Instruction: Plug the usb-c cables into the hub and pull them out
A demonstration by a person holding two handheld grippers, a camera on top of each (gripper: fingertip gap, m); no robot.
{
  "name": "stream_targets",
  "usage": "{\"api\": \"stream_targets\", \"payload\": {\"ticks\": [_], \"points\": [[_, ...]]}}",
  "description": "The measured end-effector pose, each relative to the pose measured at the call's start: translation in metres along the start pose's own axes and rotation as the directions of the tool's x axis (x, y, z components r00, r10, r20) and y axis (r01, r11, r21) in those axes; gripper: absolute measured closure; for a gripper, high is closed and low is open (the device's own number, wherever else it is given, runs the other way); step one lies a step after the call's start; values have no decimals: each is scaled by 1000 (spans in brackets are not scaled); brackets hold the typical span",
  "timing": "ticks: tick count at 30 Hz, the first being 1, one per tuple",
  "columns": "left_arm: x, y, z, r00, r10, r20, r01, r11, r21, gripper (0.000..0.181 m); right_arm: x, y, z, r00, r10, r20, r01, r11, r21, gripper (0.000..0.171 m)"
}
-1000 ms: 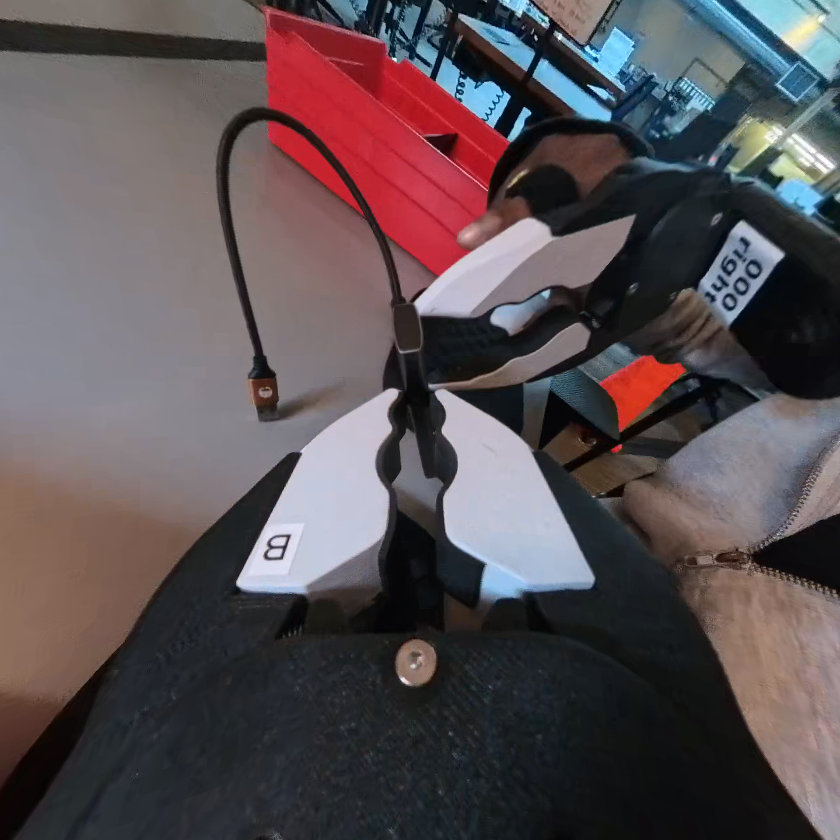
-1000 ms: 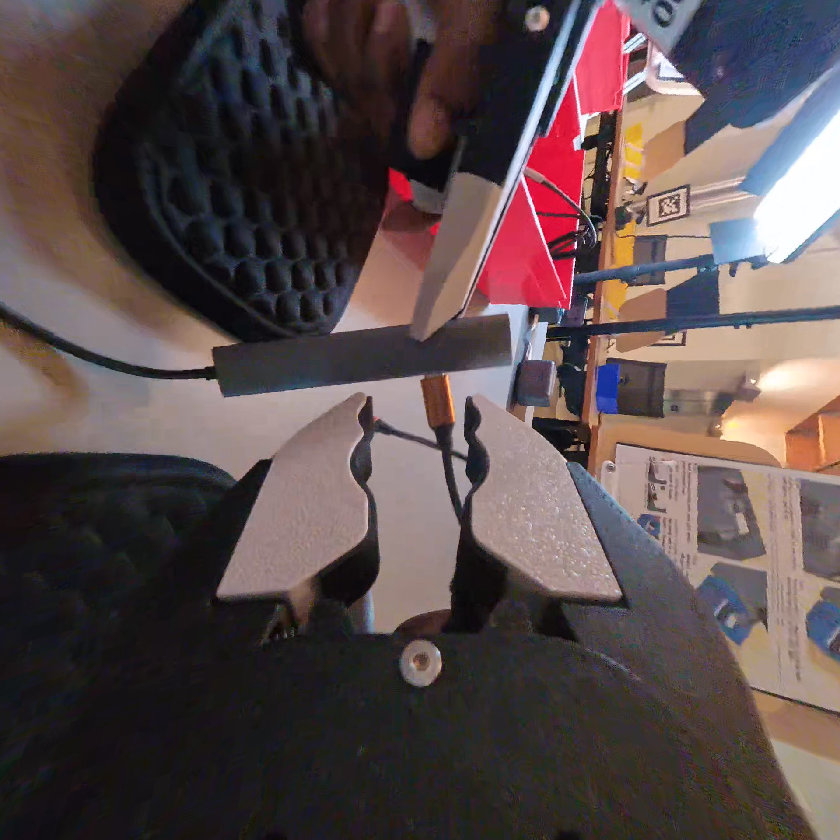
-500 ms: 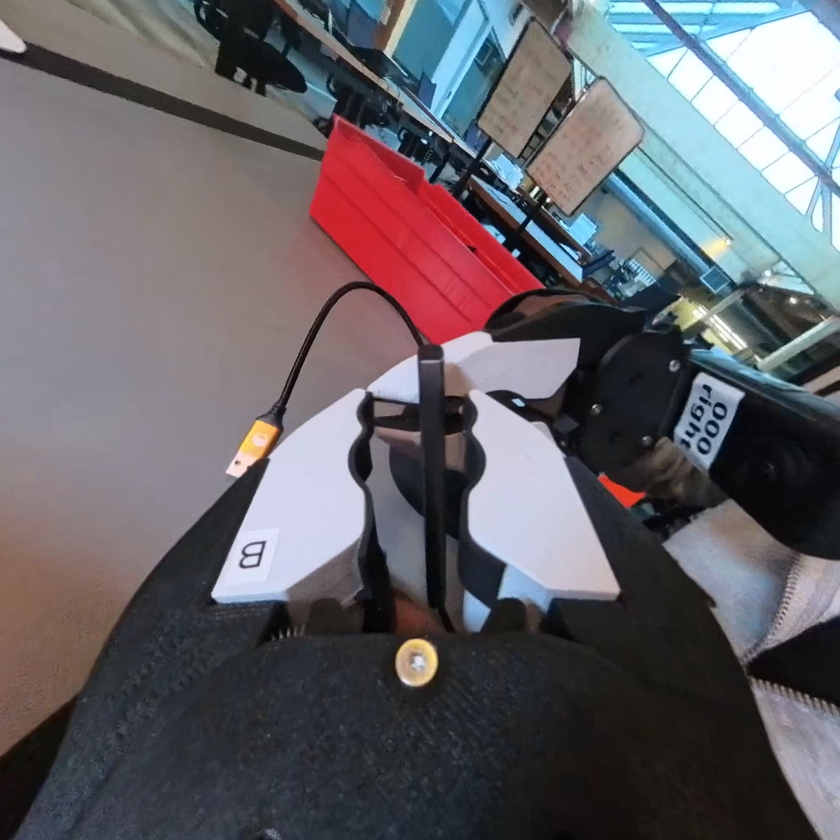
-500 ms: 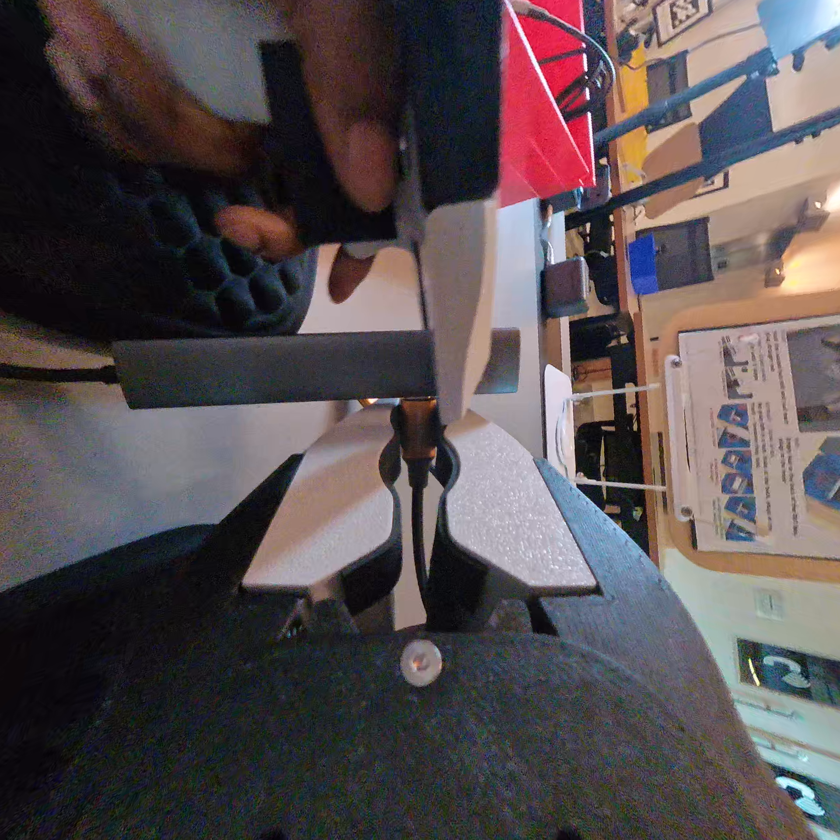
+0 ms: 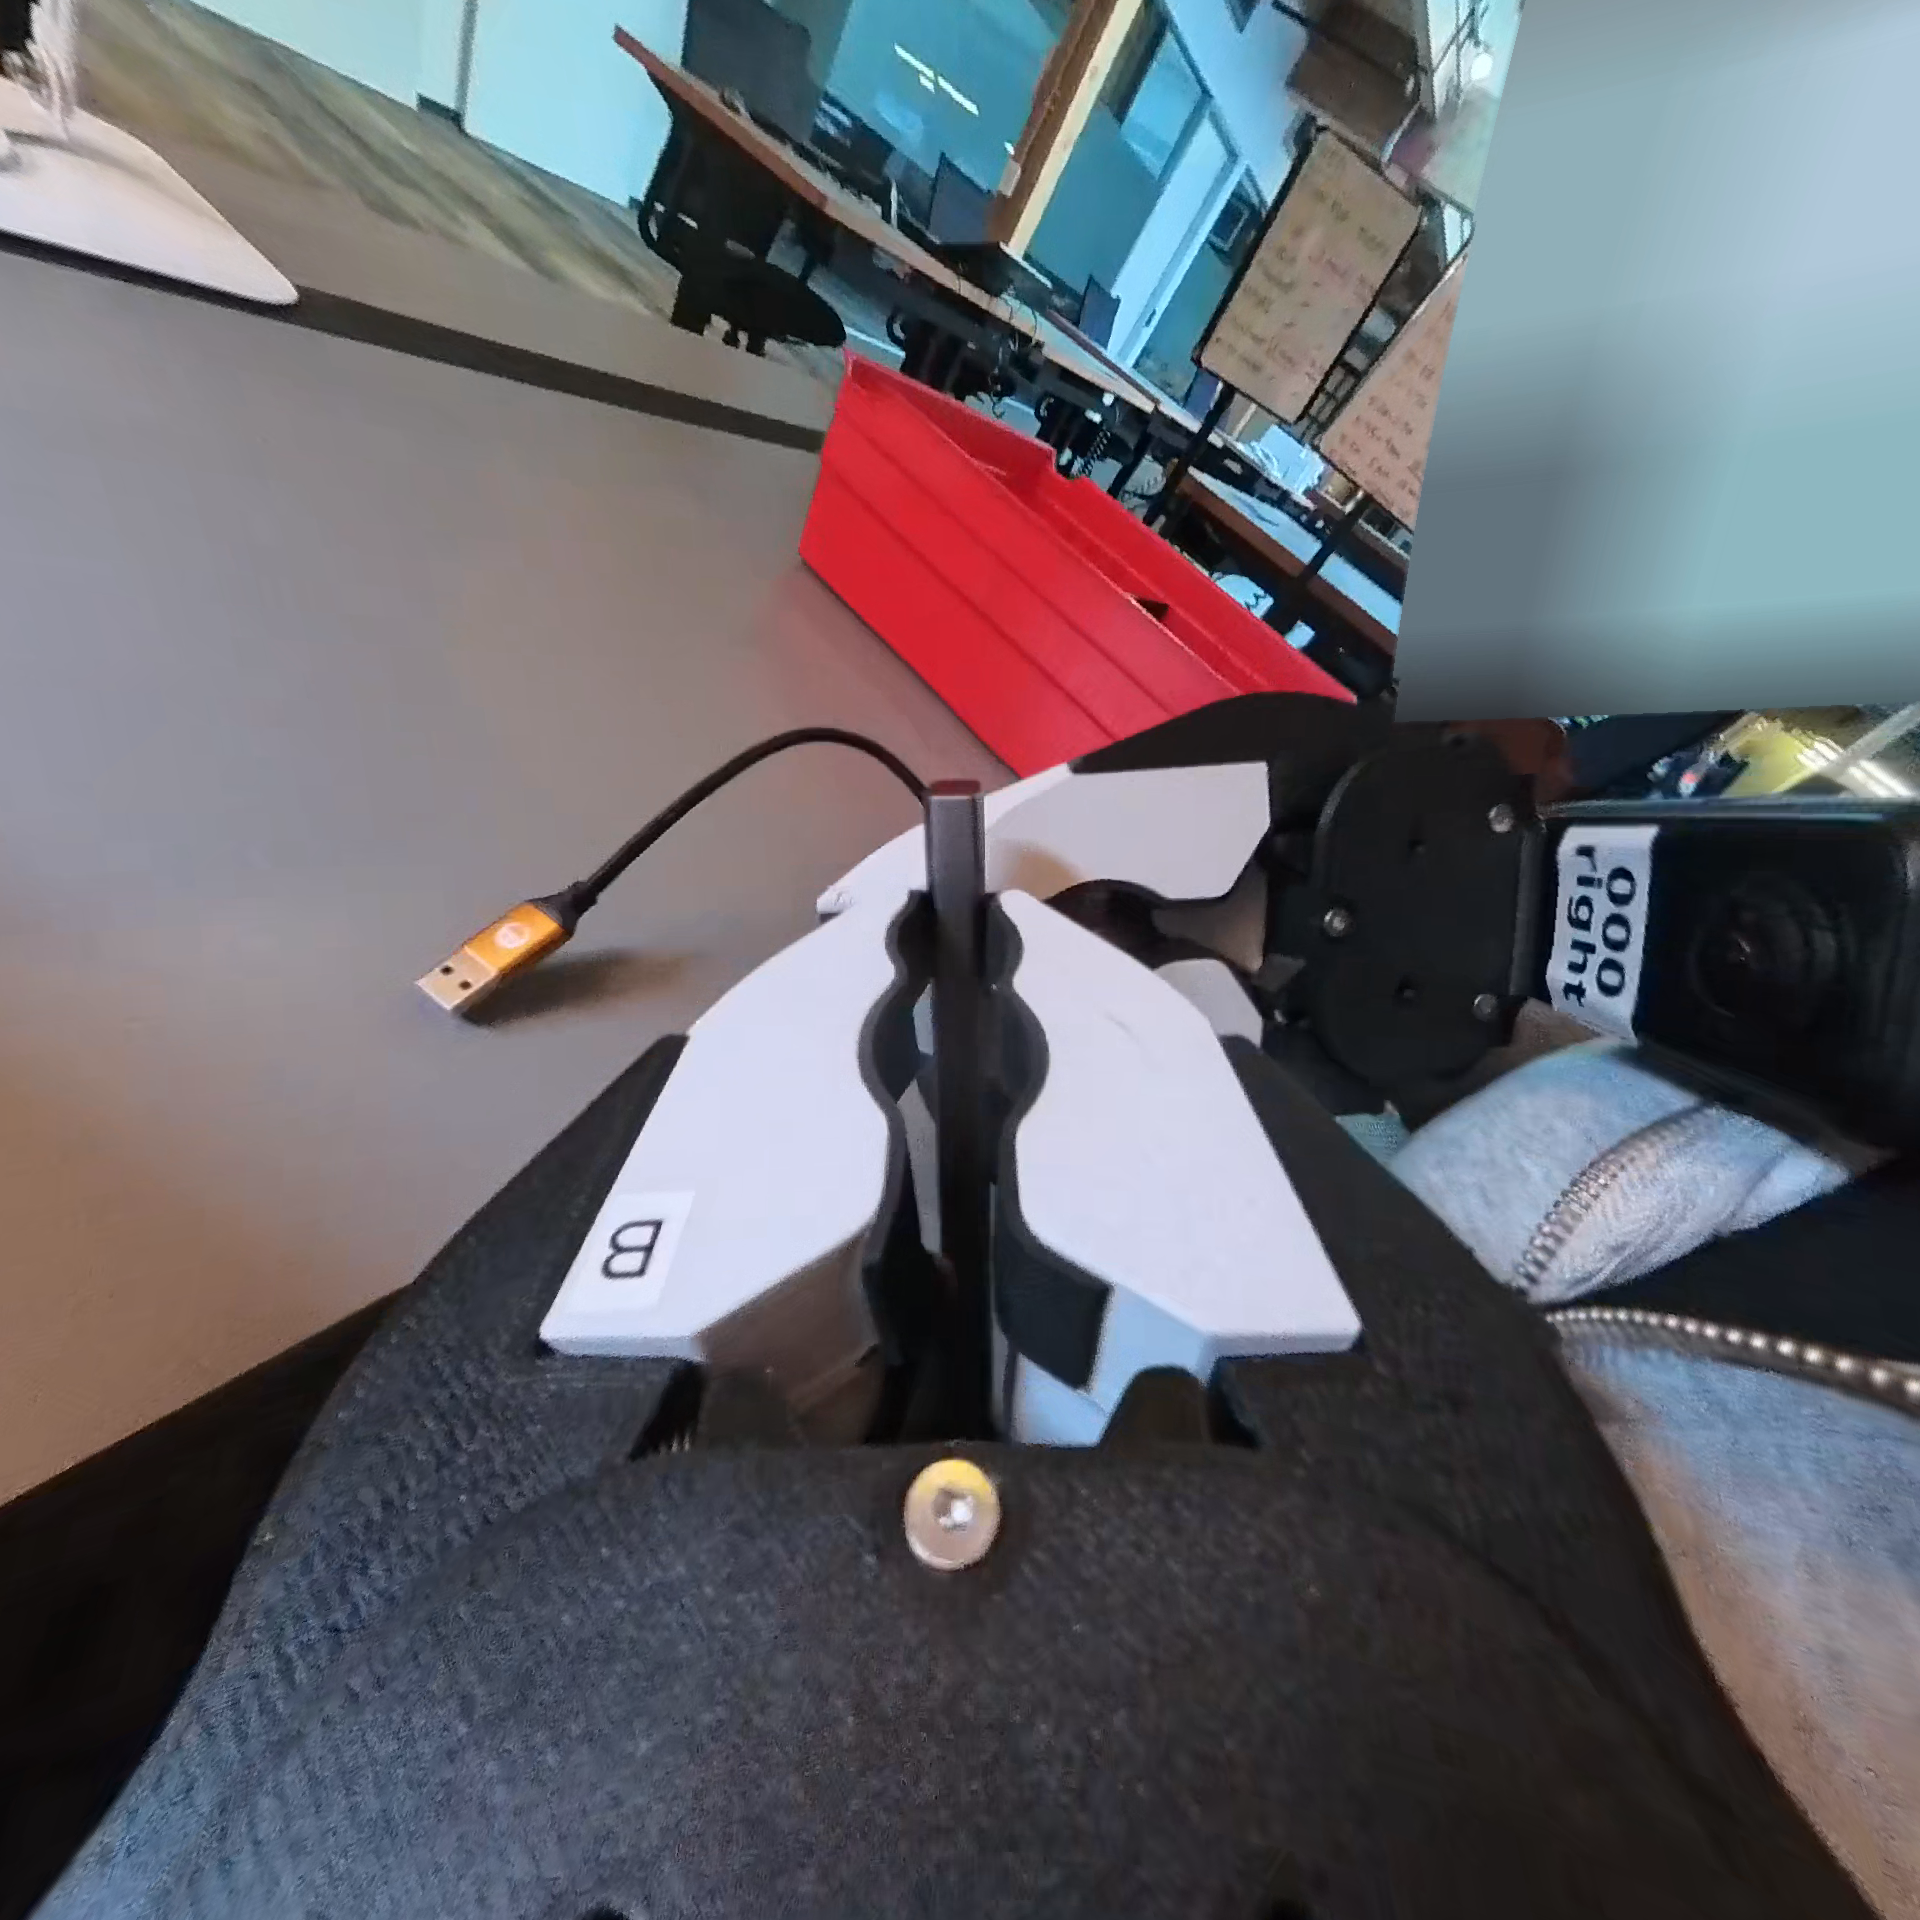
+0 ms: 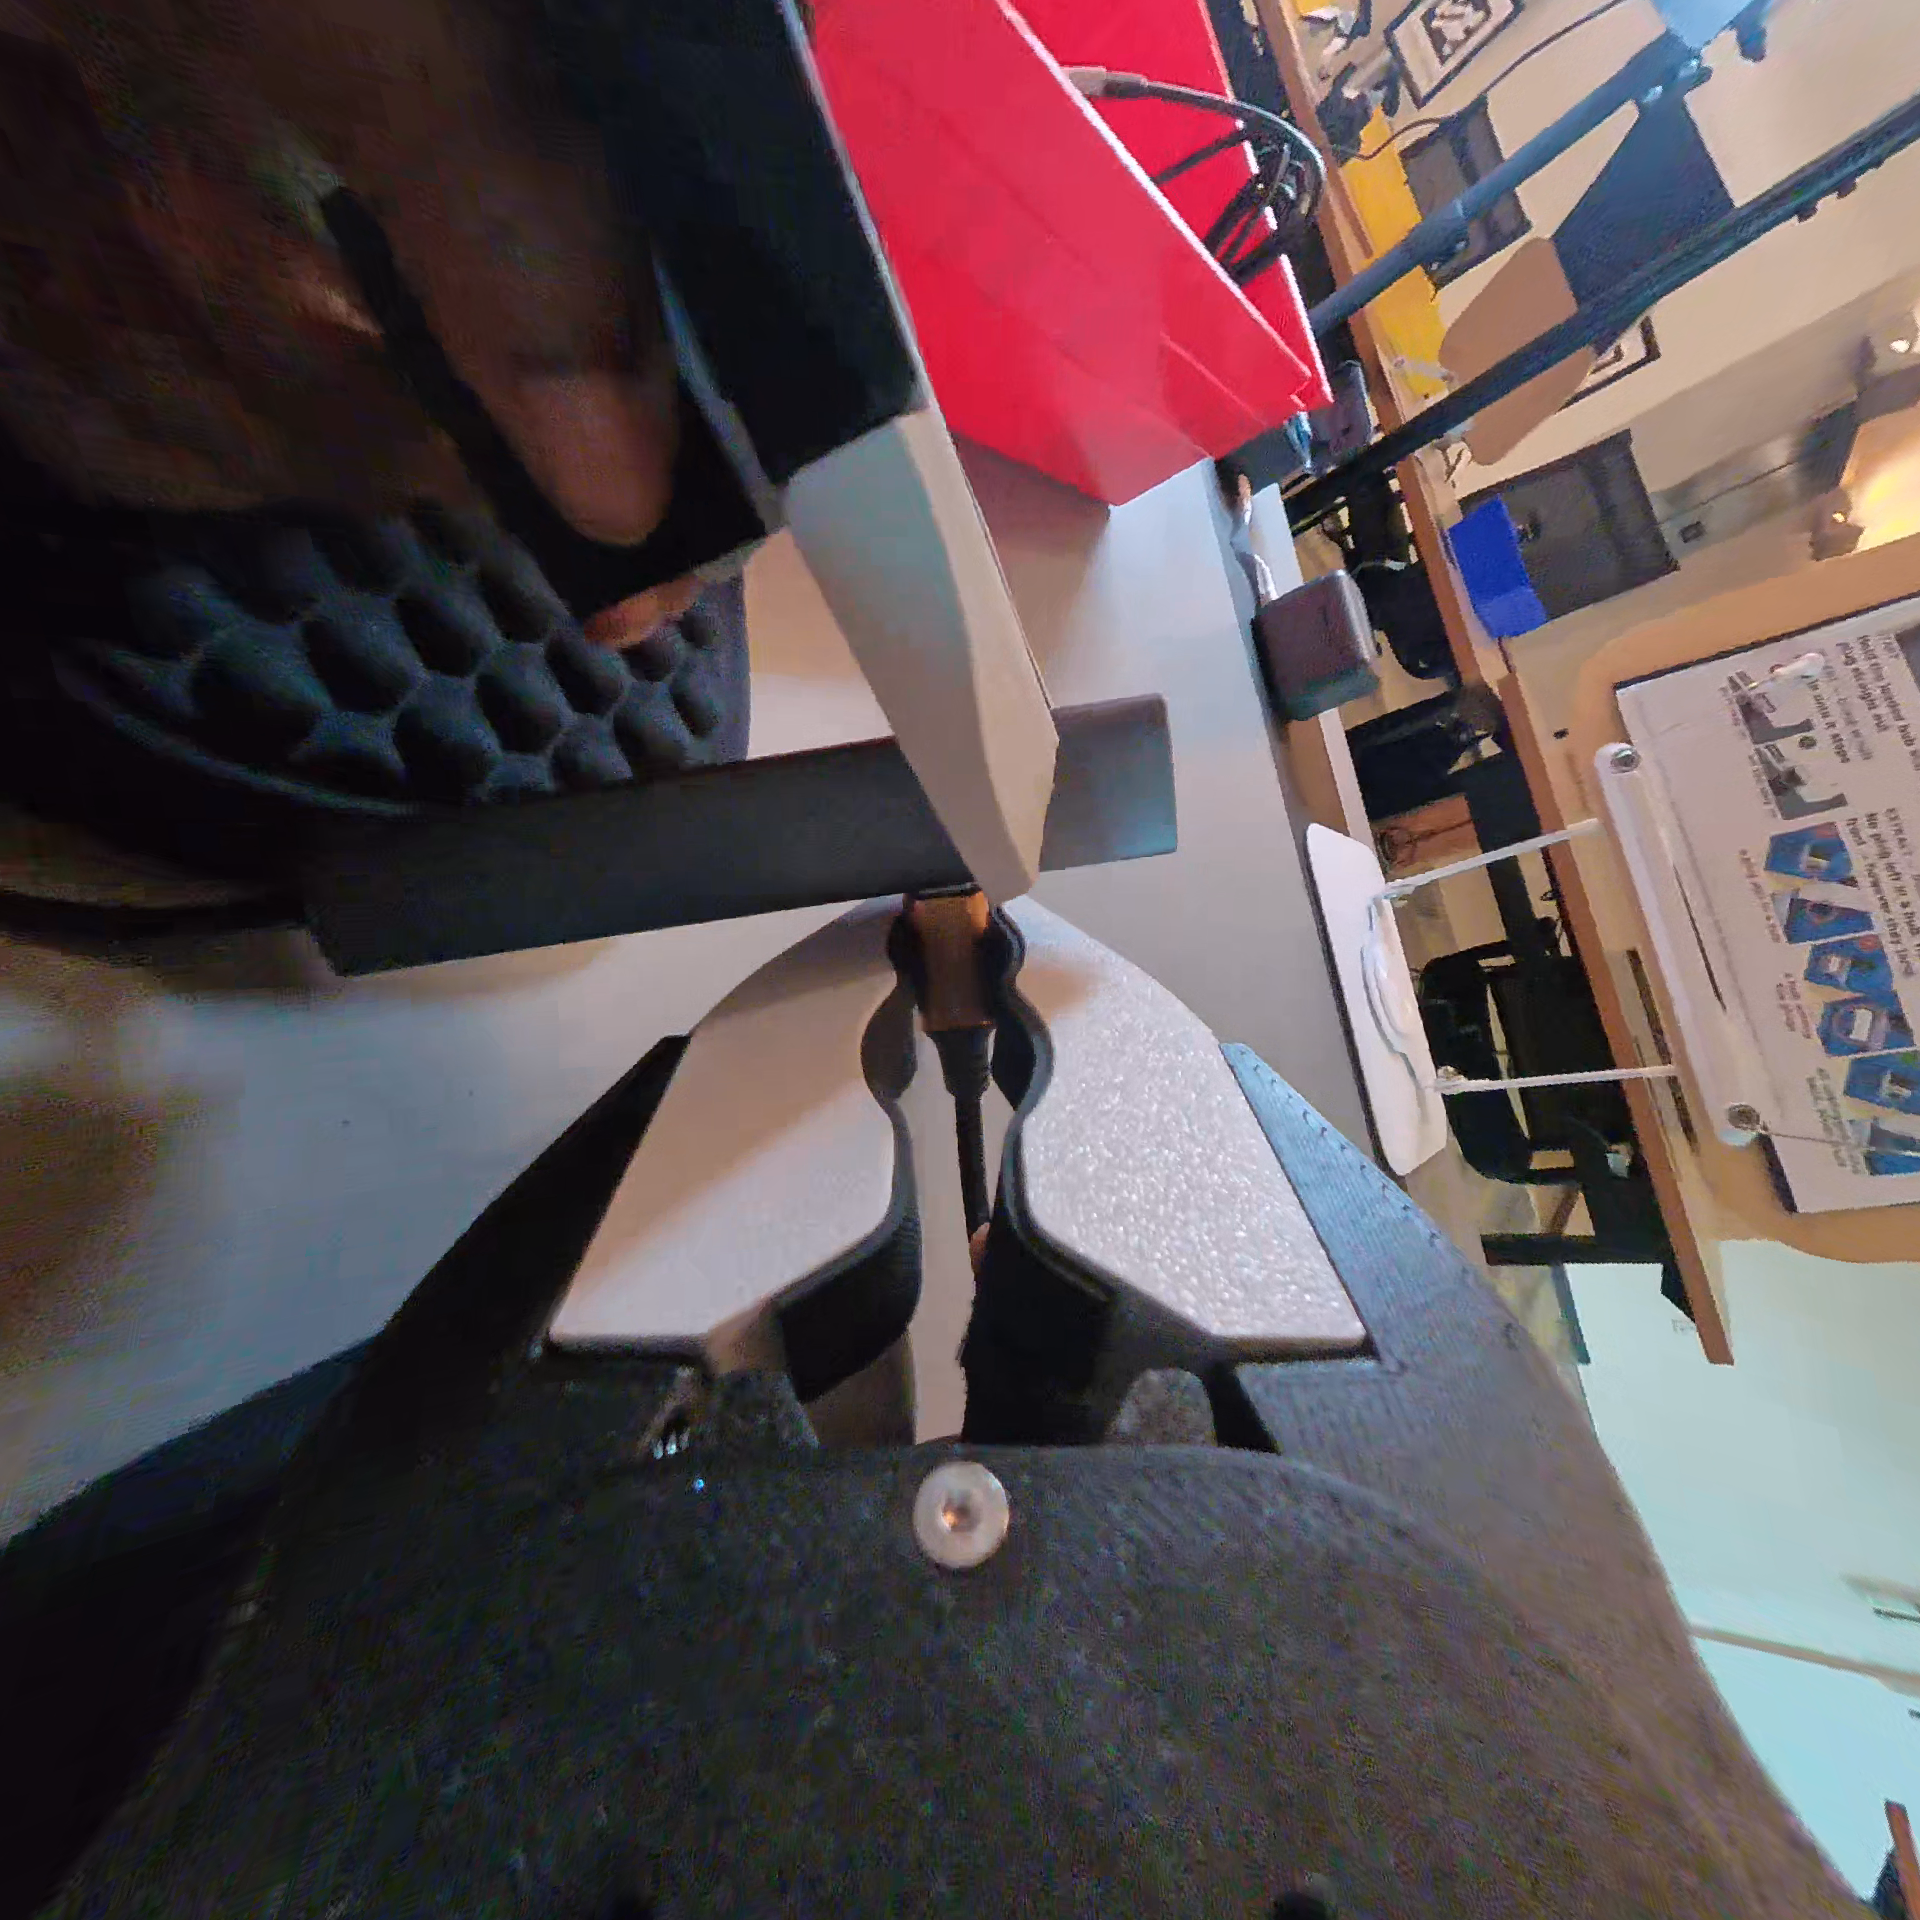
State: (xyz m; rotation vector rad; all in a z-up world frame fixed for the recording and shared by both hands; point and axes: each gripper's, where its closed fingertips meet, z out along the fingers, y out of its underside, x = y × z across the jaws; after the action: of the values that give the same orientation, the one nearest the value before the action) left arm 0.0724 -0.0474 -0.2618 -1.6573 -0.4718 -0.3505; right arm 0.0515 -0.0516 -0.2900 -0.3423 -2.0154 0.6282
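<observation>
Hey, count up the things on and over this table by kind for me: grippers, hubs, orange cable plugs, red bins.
Grippers: 2, left gripper shut on the hub, right gripper shut on an orange plug.
Hubs: 1, the dark hub.
Orange plugs: 2, one at the hub, one lying loose on the table.
Red bins: 1.
Total: 6.

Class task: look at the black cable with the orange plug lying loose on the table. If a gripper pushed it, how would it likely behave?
The black cable arches up unsupported, so it is probably springy rather than limp. Its orange plug looks small and light, so it would likely slide or swing aside on the smooth table.
</observation>
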Motion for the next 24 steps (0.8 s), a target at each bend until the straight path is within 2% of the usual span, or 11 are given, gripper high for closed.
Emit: {"api": "stream_targets", "payload": {"ticks": [4,8,12,15,18,22,24], "points": [[-3,5,3,998,-55,-36,55,998,-24,170,-2,8,0,994,-52,94,53,999,-10,159],[-9,9,2,998,-62,-19,62,998,-34,170,-7,22,2,988,130,84,-123,988,-94,159],[-11,12,7,990,-131,-50,127,988,-86,170,-12,27,4,982,47,185,-24,992,-121,163],[-11,12,7,990,-135,-42,131,988,-85,169,-15,18,4,960,90,264,-61,991,-116,157],[-10,10,6,993,-115,-41,111,991,-75,170,-13,14,1,971,18,238,2,996,-87,157],[-9,12,8,991,-122,-47,117,988,-98,170,-14,16,2,974,-53,220,82,988,-127,160],[-8,16,11,990,-128,-53,120,984,-129,170,-15,15,2,978,-18,209,48,989,-138,161]]}}
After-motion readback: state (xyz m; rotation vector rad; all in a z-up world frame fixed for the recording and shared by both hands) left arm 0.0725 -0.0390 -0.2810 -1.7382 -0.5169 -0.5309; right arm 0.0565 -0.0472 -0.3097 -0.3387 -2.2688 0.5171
